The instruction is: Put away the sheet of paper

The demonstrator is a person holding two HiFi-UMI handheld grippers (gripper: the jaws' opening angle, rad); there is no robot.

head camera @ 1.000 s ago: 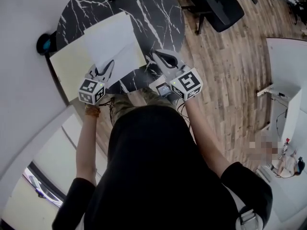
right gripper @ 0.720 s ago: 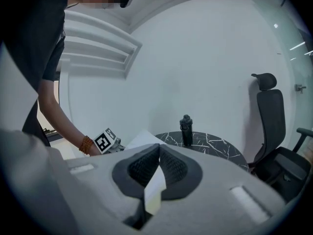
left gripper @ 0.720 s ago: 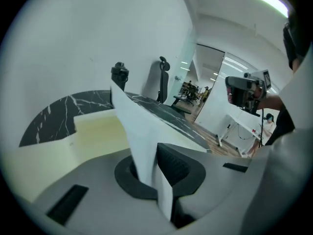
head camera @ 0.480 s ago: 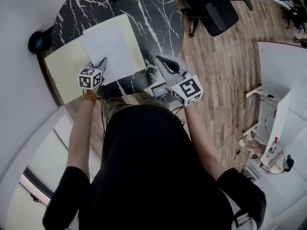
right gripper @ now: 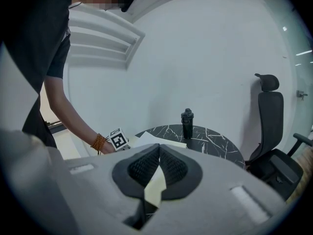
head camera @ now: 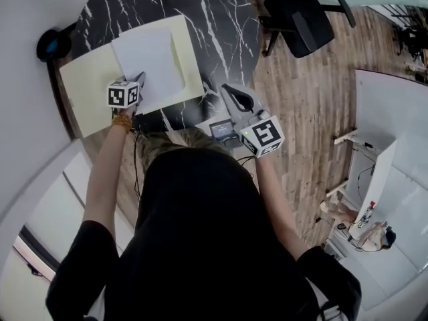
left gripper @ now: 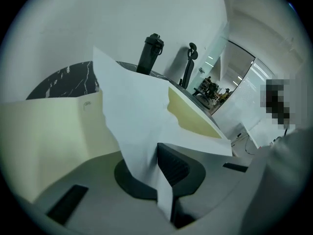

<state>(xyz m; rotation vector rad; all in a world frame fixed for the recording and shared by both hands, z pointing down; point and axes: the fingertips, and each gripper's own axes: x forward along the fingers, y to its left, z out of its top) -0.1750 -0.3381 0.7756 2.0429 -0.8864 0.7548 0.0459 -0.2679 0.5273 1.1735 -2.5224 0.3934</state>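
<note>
Both clenched: right tool (head camera: 228, 89), and left tool (head camera: 140, 80), lower now, on sheet of paper (head camera: 151, 53).

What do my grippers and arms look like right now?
The left gripper and right gripper are grey with black ribbed fingers; each bears a white cube of black square markers. You wear short black sleeves and an orange bead bracelet.

The left arm reaches forward, and the left gripper (head camera: 139, 80) tilts down, clamped on the sheet of paper (left gripper: 132, 111). The right gripper (head camera: 229, 89) points forward, jaws closed on a pale yellow strip (right gripper: 154, 187).
</note>
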